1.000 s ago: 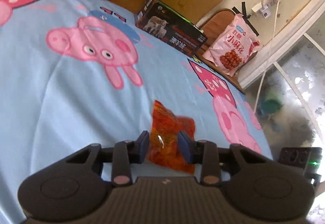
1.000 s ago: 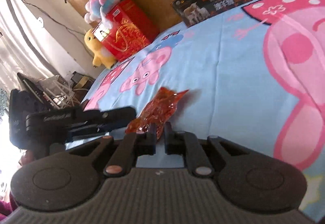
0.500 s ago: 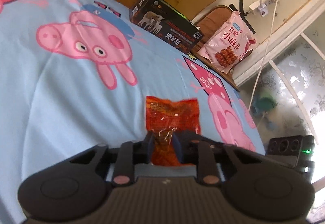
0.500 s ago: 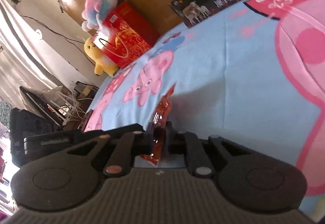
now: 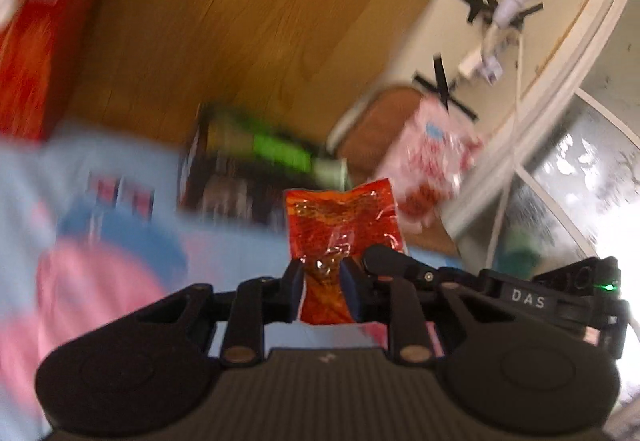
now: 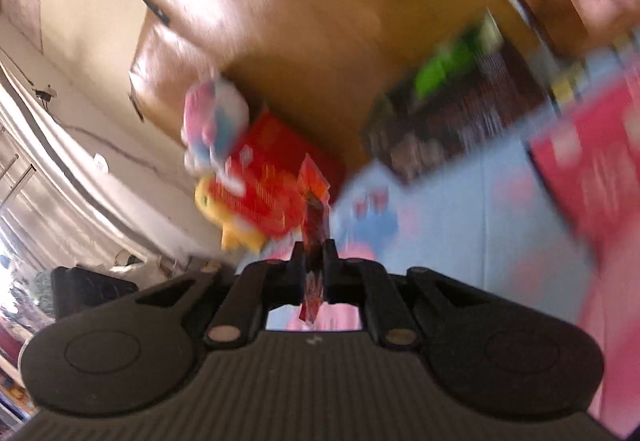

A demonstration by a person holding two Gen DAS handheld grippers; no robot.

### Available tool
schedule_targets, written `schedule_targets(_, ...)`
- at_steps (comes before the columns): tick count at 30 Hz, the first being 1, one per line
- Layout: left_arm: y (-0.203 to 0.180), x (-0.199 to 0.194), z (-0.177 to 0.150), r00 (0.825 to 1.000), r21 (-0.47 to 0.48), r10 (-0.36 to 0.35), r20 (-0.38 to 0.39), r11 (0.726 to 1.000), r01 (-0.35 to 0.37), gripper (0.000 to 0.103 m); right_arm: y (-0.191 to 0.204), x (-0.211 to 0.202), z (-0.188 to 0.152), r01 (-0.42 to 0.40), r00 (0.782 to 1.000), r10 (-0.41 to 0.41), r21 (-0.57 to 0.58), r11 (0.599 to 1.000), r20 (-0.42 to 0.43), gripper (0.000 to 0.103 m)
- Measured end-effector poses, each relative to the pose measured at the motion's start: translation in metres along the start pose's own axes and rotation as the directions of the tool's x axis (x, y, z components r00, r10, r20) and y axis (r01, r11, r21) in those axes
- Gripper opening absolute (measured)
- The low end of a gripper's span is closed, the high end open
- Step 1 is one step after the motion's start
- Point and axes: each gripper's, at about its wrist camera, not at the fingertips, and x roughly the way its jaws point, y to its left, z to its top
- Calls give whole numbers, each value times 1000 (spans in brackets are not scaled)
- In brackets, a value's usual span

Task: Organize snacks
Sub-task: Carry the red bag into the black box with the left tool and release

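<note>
Both grippers are shut on the same orange-red snack packet. In the left wrist view my left gripper (image 5: pixel 322 275) pinches the lower part of the orange-red snack packet (image 5: pixel 340 223), which stands upright above the bed. The right gripper's finger reaches in from the right beside it. In the right wrist view my right gripper (image 6: pixel 314 261) pinches the packet (image 6: pixel 314 201) edge-on. The packet is lifted off the blue Peppa Pig bedsheet (image 5: pixel 100 241). Both views are motion-blurred.
A dark box (image 5: pixel 240 177) lies at the wooden headboard (image 5: pixel 240 21). A pink snack bag (image 5: pixel 432 157) rests on the bedside table. A red gift bag (image 6: pixel 264 181) and plush toys (image 6: pixel 216 129) stand at the bed's far corner.
Both grippers, shut on the packet, have lifted it off the sheet and tilted upward towards the headboard. One second ago the left gripper was open around it.
</note>
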Motion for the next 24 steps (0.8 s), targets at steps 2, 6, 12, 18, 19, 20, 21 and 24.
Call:
schedule_targets(2, 3, 20, 30, 999, 31, 26, 29, 999, -27, 23, 1, 15, 31, 6, 999, -5, -42, 999, 33, 11)
schedule_targets(6, 13, 59, 71, 985, 106, 144, 99, 982, -154, 24, -10, 62, 83, 33, 997, -25, -93, 995, 80, 10)
schedule_targets(12, 44, 78, 73, 974, 46, 205, 92, 977, -210, 26, -42, 147, 92, 173, 985, -175, -174, 969, 8, 18)
schedule_targets(18, 42, 57, 49, 968, 67, 231, 96, 969, -238, 26, -27, 116, 80, 200, 977, -173, -249, 948, 126, 27)
schedule_targets(19, 37, 54, 44, 967, 77, 237, 98, 967, -245, 26, -23, 104, 77, 200, 975, -169, -245, 949, 141, 27)
schedule_targets(20, 32, 50, 40, 964, 91, 246, 103, 963, -255, 26, -21, 93, 73, 203, 974, -170, -238, 950, 151, 27)
schedule_targets(21, 24, 45, 31, 960, 109, 257, 108, 957, -269, 26, -19, 80, 66, 212, 971, -179, -230, 950, 159, 27)
schedule_targets(24, 6, 33, 9, 957, 141, 272, 102, 948, -284, 35, -15, 41, 44, 260, 956, -222, -207, 943, 190, 27)
